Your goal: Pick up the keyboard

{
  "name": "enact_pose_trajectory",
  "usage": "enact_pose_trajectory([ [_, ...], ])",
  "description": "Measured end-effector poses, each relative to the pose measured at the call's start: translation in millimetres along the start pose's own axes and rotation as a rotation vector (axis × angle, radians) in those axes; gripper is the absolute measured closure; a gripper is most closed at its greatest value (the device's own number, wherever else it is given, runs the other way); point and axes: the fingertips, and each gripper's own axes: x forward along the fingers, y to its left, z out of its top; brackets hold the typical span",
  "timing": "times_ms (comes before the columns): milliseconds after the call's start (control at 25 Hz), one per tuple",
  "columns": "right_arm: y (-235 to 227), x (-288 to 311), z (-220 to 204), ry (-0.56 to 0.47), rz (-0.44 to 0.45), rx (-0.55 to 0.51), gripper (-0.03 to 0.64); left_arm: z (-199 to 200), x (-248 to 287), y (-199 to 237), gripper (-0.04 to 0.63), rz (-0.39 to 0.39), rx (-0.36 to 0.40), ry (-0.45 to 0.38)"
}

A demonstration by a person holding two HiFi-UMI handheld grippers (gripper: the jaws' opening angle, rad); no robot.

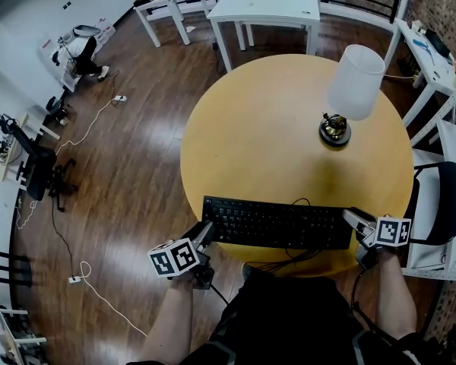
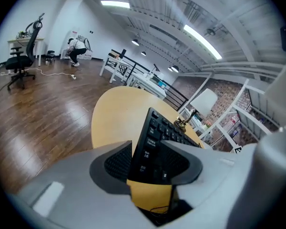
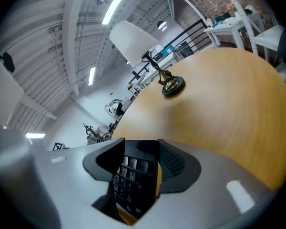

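Observation:
A black keyboard (image 1: pixel 277 223) hangs level over the near edge of the round wooden table (image 1: pixel 266 128), gripped at both ends. My left gripper (image 1: pixel 207 233) is shut on its left end, and in the left gripper view the keyboard (image 2: pixel 155 144) stands edge-on between the two pads, with my left gripper (image 2: pixel 150 165) clamped across it. My right gripper (image 1: pixel 353 219) is shut on the right end. In the right gripper view the keyboard's number keys (image 3: pixel 131 178) fill the gap of my right gripper (image 3: pixel 140 168). The keyboard's cable (image 1: pixel 289 263) dangles below it.
A table lamp (image 1: pixel 353 82) with a white shade and brass base stands at the table's right rear. A black chair (image 1: pixel 441 204) sits right of the table. White tables (image 1: pixel 266 10) stand beyond, and cables and an office chair (image 1: pixel 42 173) lie on the wooden floor at left.

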Motion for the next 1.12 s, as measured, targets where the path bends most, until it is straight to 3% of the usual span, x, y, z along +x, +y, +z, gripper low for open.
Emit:
enact_pose_trajectory([
  [320,62,-11,60,-0.090,0.052,-0.149,0.403,56,-25,-23,0.410,-0.033,0.013,-0.108],
  [680,116,-34,110,-0.195,0.042,-0.247,0.400,93,-50,-37,0.410,-0.039,0.029,-0.220],
  [1120,164,-59,143,-0.307,0.053,-0.296,0.420,134,-85,-67,0.410,-0.086,0.059,-0.304],
])
